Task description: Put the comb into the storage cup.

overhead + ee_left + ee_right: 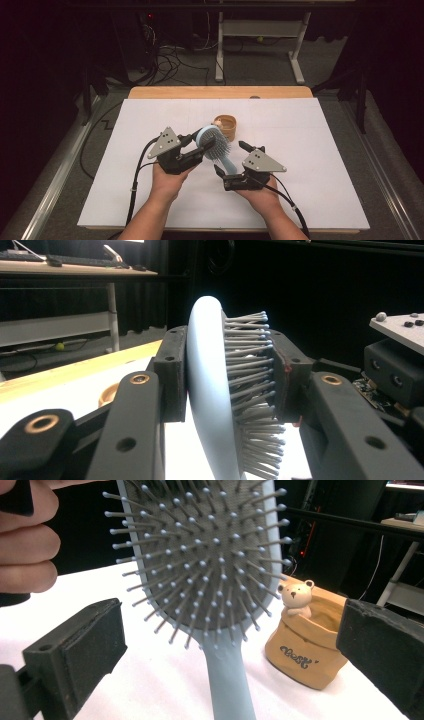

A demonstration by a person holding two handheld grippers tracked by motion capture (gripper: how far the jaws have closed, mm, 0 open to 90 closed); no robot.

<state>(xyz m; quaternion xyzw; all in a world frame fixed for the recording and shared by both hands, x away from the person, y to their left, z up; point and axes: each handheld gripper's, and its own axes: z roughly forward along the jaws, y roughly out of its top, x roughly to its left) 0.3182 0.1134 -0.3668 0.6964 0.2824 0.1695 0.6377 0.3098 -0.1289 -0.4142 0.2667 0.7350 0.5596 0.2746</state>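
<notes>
1. Nearest the person's side of the tabletop [125, 200], two hands come in from the bottom of the high view, each holding a gripper above the white surface.
2. Right gripper [230, 159]: its fingers [75, 652] stand wide apart, with the hairbrush handle [227, 680] rising between them and touching neither.
3. Left gripper [199, 144]: its fingers [170, 372] are clamped on the head of the pale blue hairbrush [216, 145], one pad on the smooth back, the other pressed into the grey bristles [250, 385].
4. Hairbrush: held off the tabletop between the two grippers, head up toward the left gripper, handle slanting down toward the right one.
5. Just beyond the brush head, a tan sack-shaped pot [307, 647] with a small bear figure [296, 597] at its rim stands on the tabletop.
6. Farther off, a wooden table edge [220, 92], then dark floor with cables [170, 57].
</notes>
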